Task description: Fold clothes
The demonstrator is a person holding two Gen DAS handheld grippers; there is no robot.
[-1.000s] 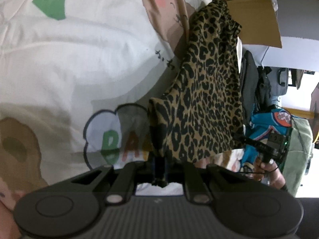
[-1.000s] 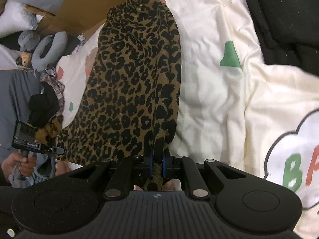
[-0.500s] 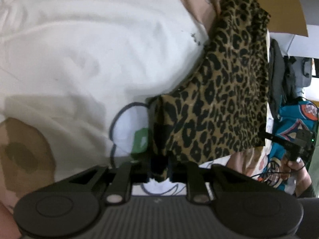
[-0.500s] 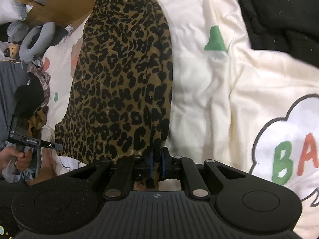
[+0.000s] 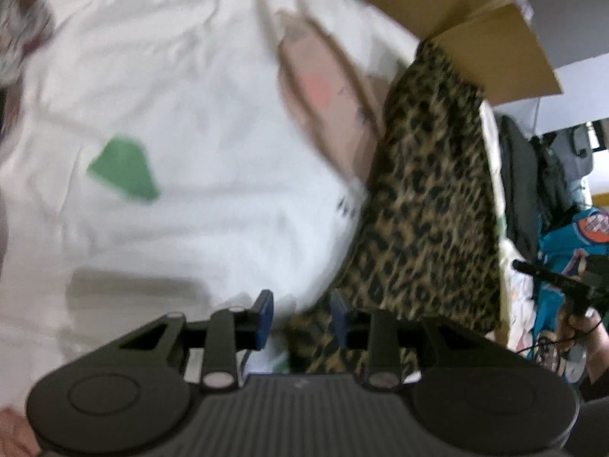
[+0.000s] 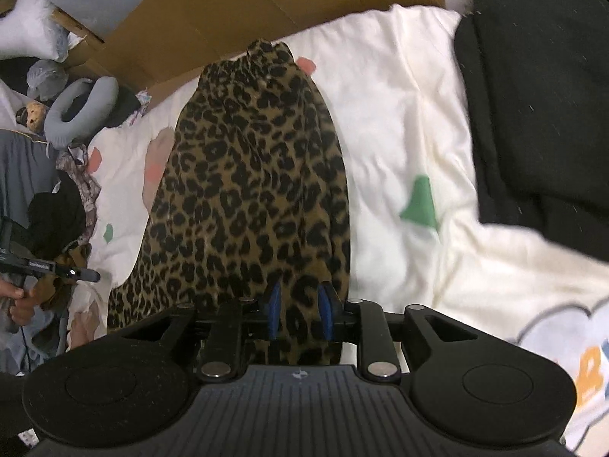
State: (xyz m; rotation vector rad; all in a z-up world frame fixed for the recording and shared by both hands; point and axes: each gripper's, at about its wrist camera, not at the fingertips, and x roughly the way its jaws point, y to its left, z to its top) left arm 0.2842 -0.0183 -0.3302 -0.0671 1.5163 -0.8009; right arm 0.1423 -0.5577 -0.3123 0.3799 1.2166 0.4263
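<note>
A leopard-print garment (image 6: 251, 198) lies folded lengthwise in a long strip on the white printed bedding (image 6: 396, 122). In the right wrist view its near end lies between the blue pads (image 6: 274, 314) of my right gripper (image 6: 299, 314). The jaws are opening and the pads stand clear of the cloth. The left wrist view is blurred. There the garment (image 5: 430, 209) runs up the right side, and its near corner lies by the right pad (image 5: 338, 316) of my left gripper (image 5: 300, 316). Those jaws are opening too, with bedding showing in the gap.
A brown cardboard box (image 6: 266, 11) stands at the head of the bedding. A black garment (image 6: 540, 95) lies at the right. A grey neck pillow (image 6: 80, 106) and piled clothes sit at the left. A teal garment (image 5: 571, 236) and dark bags lie past the bed's edge.
Both grippers were shut on the leopard garment's near corners and have let go, their jaws spreading. Both views have shifted, and the garment now lies flat on the bedding.
</note>
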